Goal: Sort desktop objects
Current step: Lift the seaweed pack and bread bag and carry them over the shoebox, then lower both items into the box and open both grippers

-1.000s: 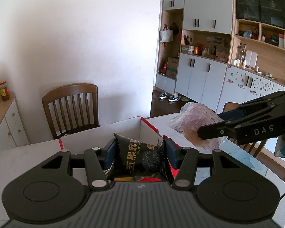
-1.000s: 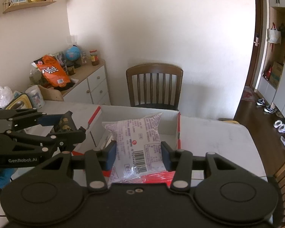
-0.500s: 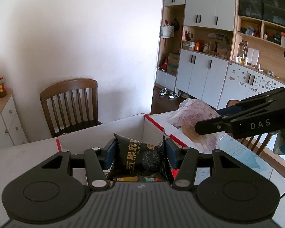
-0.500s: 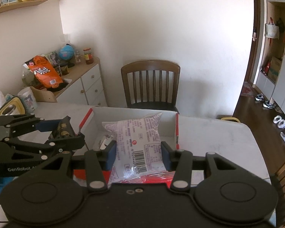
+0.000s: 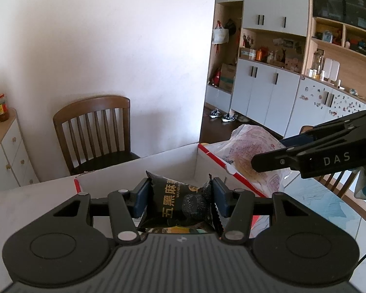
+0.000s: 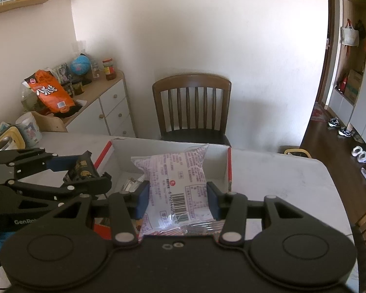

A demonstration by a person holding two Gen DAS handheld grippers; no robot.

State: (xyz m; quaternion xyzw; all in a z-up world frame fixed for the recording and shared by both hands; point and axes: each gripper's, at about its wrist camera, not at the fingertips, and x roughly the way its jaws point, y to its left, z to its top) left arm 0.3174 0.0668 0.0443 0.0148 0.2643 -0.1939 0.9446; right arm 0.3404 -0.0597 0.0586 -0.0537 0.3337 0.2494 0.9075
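Black packet (image 5: 180,201): glossy foil, crimped ends, long axis crosswise, clamped by left gripper (image 5: 180,196) over box (image 5: 139,171).
White packet (image 6: 177,183): clear-edged plastic pillow, pointing 12 o'clock, clamped by right gripper (image 6: 178,199) over the box.

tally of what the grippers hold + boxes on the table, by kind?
Black snack packets: 1, black packet in left gripper
White snack packets: 1, white packet in right gripper
Cardboard boxes: 1, open box
Total: 3

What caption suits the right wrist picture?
Right tongs clamp a white snack packet above an open white box; left tongs hold a black packet.
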